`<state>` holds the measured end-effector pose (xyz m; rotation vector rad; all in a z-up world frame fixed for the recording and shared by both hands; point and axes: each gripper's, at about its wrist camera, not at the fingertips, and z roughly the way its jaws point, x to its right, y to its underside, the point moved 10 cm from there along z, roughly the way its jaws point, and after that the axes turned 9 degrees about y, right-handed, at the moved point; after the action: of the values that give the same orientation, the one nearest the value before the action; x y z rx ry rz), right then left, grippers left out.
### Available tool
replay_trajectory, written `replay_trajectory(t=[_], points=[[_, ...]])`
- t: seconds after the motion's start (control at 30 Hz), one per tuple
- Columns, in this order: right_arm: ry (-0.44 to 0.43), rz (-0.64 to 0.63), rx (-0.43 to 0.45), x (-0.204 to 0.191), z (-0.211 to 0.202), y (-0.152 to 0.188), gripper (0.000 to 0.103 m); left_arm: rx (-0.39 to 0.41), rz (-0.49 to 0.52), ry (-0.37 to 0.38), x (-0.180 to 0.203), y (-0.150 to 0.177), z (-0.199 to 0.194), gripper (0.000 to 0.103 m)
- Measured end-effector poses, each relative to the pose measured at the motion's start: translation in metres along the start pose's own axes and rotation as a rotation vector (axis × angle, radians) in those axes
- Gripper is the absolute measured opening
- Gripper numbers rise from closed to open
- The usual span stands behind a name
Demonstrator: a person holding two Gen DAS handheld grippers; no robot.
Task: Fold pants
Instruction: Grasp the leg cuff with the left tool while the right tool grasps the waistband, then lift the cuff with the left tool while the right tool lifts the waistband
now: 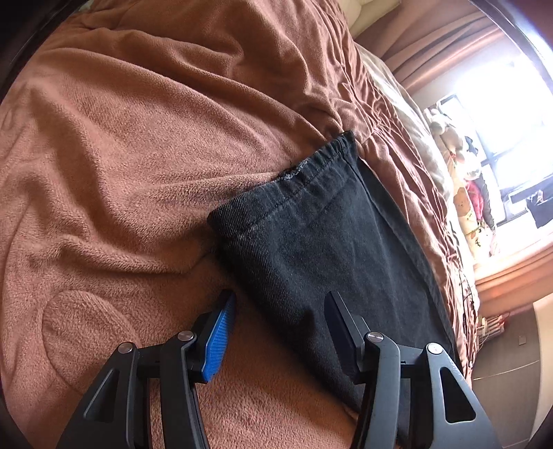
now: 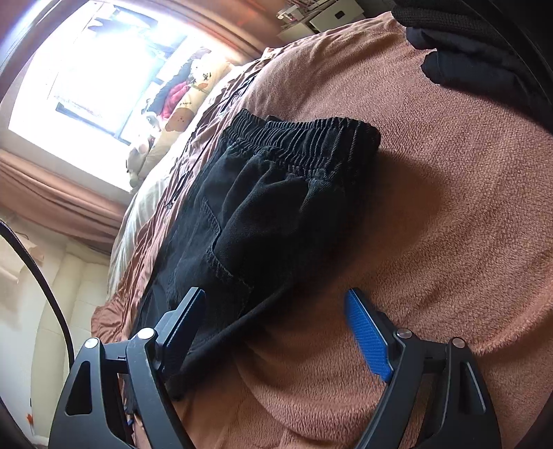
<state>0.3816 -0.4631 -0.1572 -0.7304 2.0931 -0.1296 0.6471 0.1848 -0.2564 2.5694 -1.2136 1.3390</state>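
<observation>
A brown fleece blanket (image 1: 121, 155) covers the bed, the black pants (image 1: 321, 235) lying on it. Only my right view shows their elastic waistband (image 2: 300, 138). My left gripper (image 1: 280, 304) and right gripper (image 2: 276, 304) angle down at the pants' edge, jaws apart, gripping nothing.

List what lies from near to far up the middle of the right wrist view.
Right hand-held gripper, jaws apart → hem edge of the black denim pants → stitched back pocket → gathered elastic waistband → rust-brown fleece blanket → white boxes beyond the bed.
</observation>
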Motion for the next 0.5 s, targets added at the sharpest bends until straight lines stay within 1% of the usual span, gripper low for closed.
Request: replay_trajectory(t=[0.07, 0.2, 0.27, 0.3, 0.33, 0.37, 0.4, 0.43, 0.5], points=[[0.003, 0.004, -0.003, 0.000, 0.006, -0.001, 0.073, 0.008, 0.006, -0.001, 0.000, -0.004, 0.003, 0.055], [-0.010, 0.017, 0.001, -0.004, 0.017, -0.009, 0.071, 0.023, -0.009, -0.002, 0.000, -0.013, 0.008, 0.055], [-0.018, 0.009, 0.001, -0.008, 0.021, -0.011, 0.067, 0.027, -0.001, -0.007, 0.002, -0.016, 0.008, 0.055], [-0.025, 0.006, -0.002, -0.010, 0.023, -0.012, 0.061, 0.024, 0.011, -0.017, 0.003, -0.017, 0.008, 0.053], [-0.031, 0.002, -0.009, -0.013, 0.026, -0.013, 0.049, 0.022, 0.021, -0.027, 0.004, -0.018, 0.007, 0.048], [-0.041, -0.001, -0.017, -0.014, 0.028, -0.014, 0.044, 0.020, 0.028, -0.026, 0.005, -0.019, 0.006, 0.045], [-0.053, -0.001, -0.020, -0.016, 0.028, -0.015, 0.042, 0.018, 0.029, -0.011, 0.007, -0.020, 0.005, 0.037], [-0.060, 0.000, -0.013, -0.017, 0.027, -0.017, 0.042, 0.020, 0.029, 0.006, 0.009, -0.022, 0.003, 0.033], [-0.095, -0.001, 0.001, -0.020, 0.022, -0.019, 0.042, 0.034, 0.037, 0.038, 0.015, -0.024, -0.002, 0.033]])
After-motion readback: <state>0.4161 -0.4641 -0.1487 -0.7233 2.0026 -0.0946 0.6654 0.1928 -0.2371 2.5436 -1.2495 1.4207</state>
